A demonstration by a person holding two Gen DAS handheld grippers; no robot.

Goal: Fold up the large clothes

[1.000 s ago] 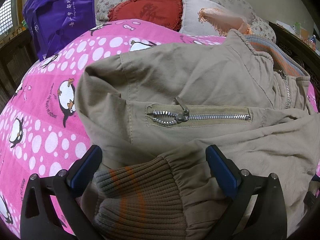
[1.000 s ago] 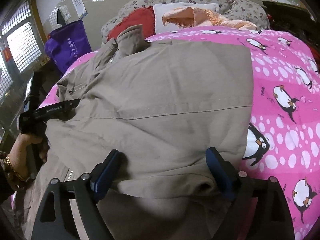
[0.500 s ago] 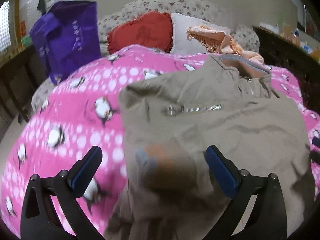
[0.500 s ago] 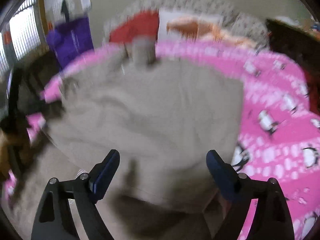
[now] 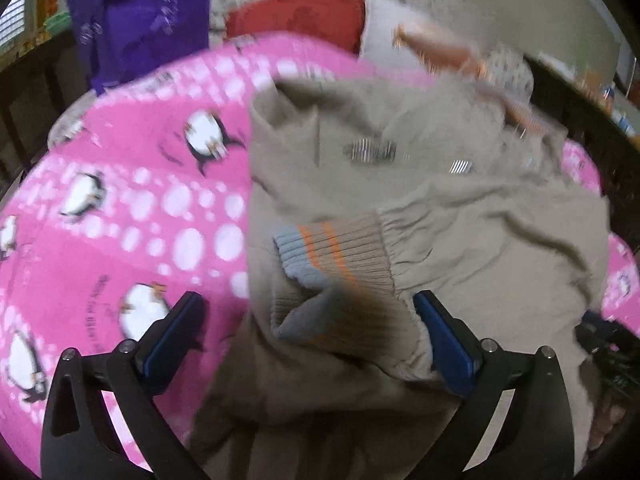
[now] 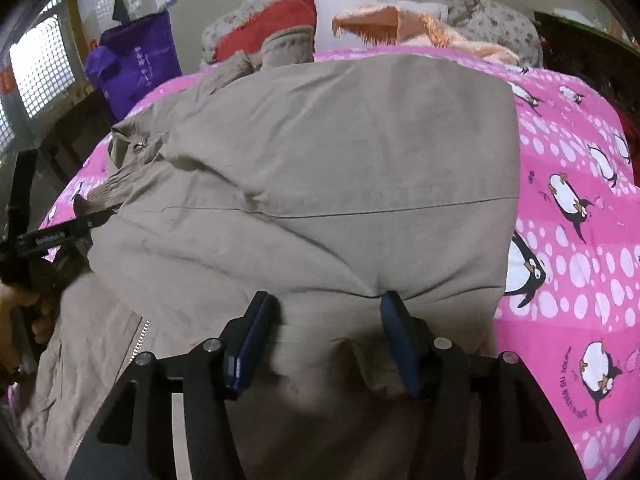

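Grippers over khaki cotton jacket (image 6: 320,168), part folded.
Right gripper (image 6: 324,332) closing around its bunched hem; left gripper (image 5: 308,344) spread, empty, beside ribbed cuff (image 5: 332,256). Jacket lies on pink penguin-print quilt (image 6: 568,200); sleeves in, final folds pending.

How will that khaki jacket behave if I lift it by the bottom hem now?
The khaki jacket will probably sag and drape: it already lies creased over the pink blanket. It looks fairly heavy, being layered. The right gripper, jaws closing around a bunched fold, may lift only the top layer.
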